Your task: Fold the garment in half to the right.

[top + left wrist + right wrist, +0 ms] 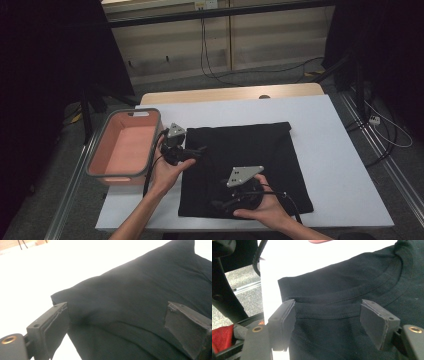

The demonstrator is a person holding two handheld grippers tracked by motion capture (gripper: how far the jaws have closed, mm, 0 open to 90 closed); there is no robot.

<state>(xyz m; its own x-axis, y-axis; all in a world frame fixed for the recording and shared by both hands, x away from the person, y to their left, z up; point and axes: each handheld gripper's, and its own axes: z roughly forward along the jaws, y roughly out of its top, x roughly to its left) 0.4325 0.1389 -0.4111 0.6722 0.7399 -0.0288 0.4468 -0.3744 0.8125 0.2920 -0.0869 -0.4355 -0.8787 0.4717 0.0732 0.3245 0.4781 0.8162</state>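
Shirt point(245, 160), black and folded into a rough square, lies flat on the white table point(340, 165), just right of a pink bin point(125, 145) that stands at the table's left edge; in the right gripper view its ribbed collar point(362, 293) curves across the fold, with a stitched hem band point(327, 311) lying between the jaws. By my reading it is light, soft knit cotton with no stiffness at all; it will sag and unfold if lifted by a single layer, and it should drag rather than slide on the table cover. The left gripper point(115, 322) hovers over the shirt's left edge with jaws spread wide and nothing between the pads; the right gripper point(328, 325) hangs over the near edge by the collar, jaws fairly wide, pads point(372, 323) clear of the cloth. The safest hold, I judge, is a pinch through all layers at a folded edge or corner, one gripper at each side, so the fold stays together; the collar rib gives a thicker, firmer bite than the thin body cloth.
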